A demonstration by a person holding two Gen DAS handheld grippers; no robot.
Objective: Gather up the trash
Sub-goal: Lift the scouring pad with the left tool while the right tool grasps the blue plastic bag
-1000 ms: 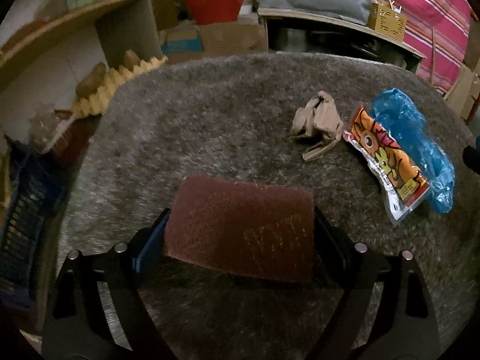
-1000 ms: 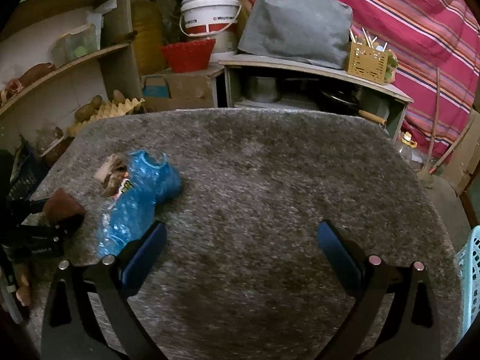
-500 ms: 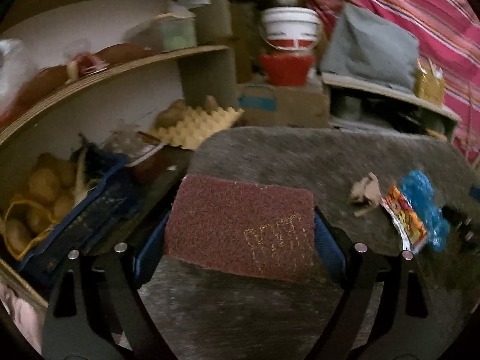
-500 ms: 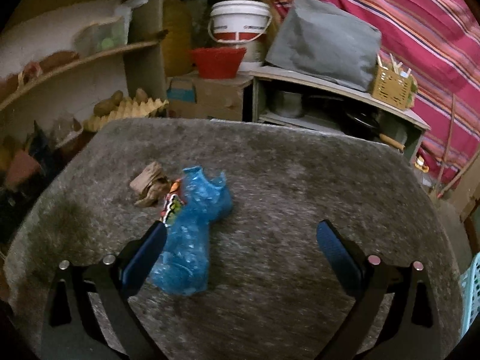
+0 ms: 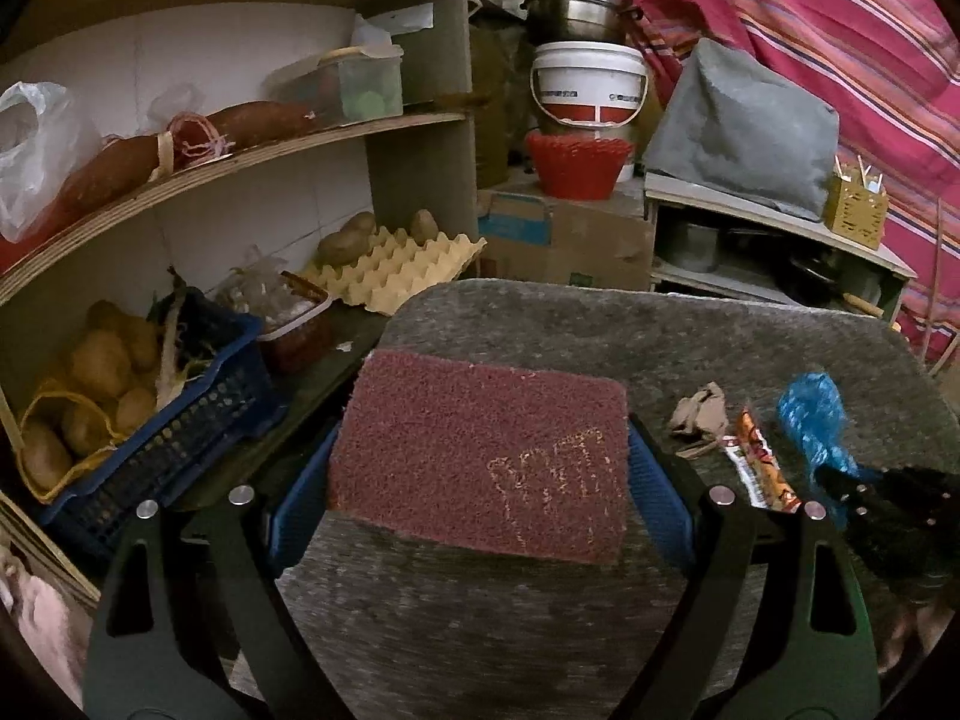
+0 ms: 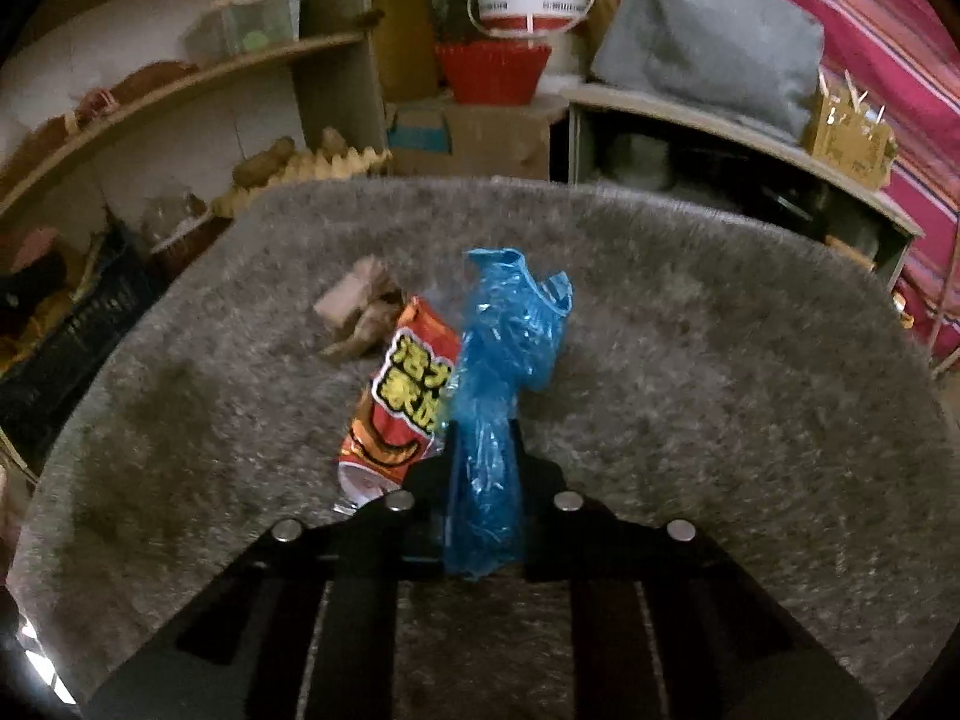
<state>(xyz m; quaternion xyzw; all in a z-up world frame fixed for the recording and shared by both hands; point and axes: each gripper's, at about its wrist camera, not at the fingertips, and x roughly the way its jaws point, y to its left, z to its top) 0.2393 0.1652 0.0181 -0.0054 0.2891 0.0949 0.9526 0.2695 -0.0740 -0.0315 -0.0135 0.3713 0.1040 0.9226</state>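
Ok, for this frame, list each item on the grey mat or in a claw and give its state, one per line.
Scouring pad: clamped flat in the left claw, off the mat.
Blue plastic bag: crumpled, between the closing fingers of the right claw.
Snack wrapper: loose on the grey mat, beside the bag.
Brown paper scrap: crumpled, loose on the mat.

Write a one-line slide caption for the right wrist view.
Right gripper closing on a blue plastic bag on the grey mat, beside a snack wrapper and crumpled paper.
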